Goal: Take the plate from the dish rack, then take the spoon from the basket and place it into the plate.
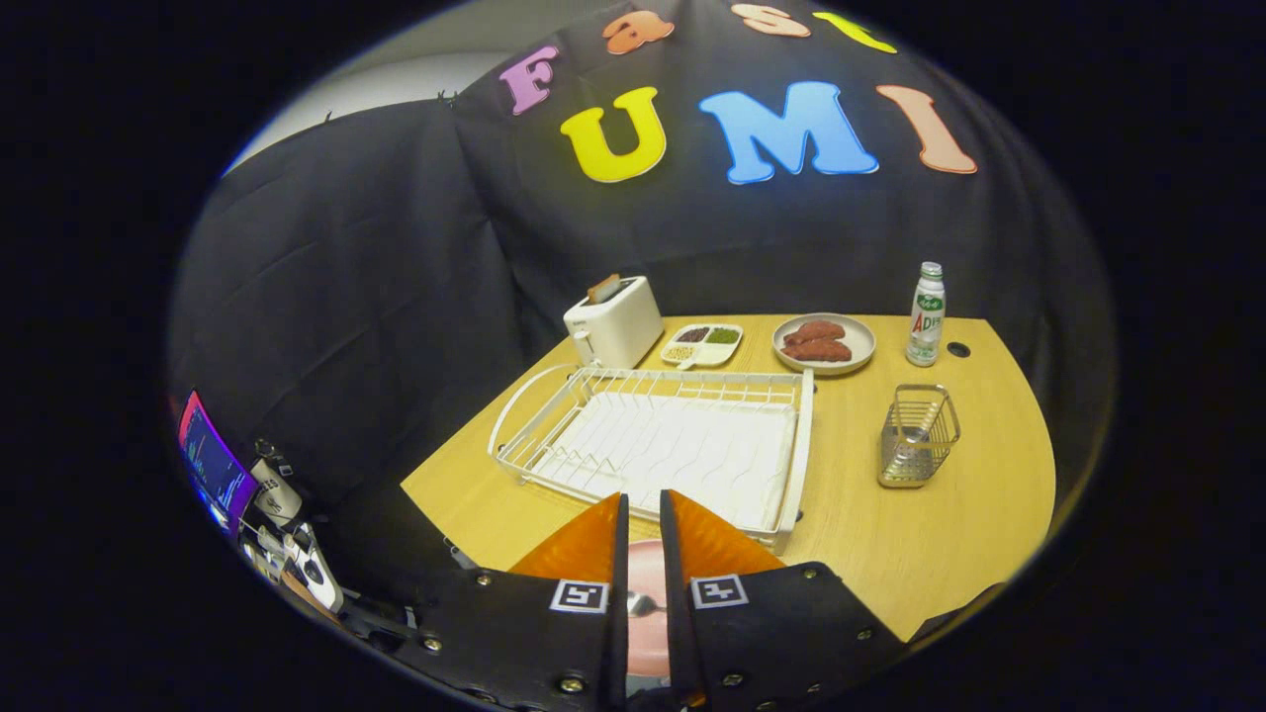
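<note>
Fingers nearly together, narrow gap, nothing pinched between them. Pink plate visible through that gap, below the fingers, on the counter just in front of the dish rack. Spoon lying on the plate, bowl end showing in the gap; handle hidden by the fingers. Dish rack white wire, sitting just beyond the fingertips, no dishes in it. Metal mesh basket to the right of the rack, apart from it; contents not clear. Further back along the wall side: white toaster with a slice sticking up from the slot, just behind the rack's far left corner. Small divided tray with dark, green and pale fillings next to the toaster. Round plate of sausages right of that tray. White bottle with green label, upright, right of the sausage plate and behind the basket. Lit screen and loose gear off the counter, far left and low.
</note>
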A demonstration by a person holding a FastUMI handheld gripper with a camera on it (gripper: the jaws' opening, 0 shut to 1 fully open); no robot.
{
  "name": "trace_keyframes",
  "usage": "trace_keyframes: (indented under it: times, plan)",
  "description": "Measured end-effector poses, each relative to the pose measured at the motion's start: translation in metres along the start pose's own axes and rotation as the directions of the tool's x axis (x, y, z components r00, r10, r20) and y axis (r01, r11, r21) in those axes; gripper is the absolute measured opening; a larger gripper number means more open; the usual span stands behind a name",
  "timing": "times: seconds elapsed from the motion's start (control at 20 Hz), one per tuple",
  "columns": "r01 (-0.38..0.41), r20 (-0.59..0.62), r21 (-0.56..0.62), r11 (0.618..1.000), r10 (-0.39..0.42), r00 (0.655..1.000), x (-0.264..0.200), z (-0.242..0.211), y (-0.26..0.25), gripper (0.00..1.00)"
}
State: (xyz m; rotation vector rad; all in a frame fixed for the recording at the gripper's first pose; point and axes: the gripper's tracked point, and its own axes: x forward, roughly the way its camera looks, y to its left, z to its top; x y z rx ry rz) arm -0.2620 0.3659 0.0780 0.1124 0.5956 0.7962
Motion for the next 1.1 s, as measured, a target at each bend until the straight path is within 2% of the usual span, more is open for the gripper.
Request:
trace_keyframes:
  times: [0.15,0.25,0.35,0.6,0.8,1.1]
  plan:
    - [0.063,0.144,-0.021,0.998,-0.059,0.988,-0.021,0.048,-0.020,0.16]
    - [0.112,0.240,-0.029,0.993,-0.102,0.966,-0.038,0.085,-0.036,0.16]
    - [0.164,0.338,-0.033,0.986,-0.143,0.930,-0.058,0.124,-0.053,0.16]
    - [0.269,0.491,-0.024,0.963,-0.223,0.842,-0.095,0.195,-0.093,0.16]
    - [0.331,0.545,-0.026,0.943,-0.265,0.796,-0.105,0.217,-0.118,0.16]
    - [0.386,0.567,-0.010,0.922,-0.313,0.762,-0.109,0.221,-0.146,0.16]
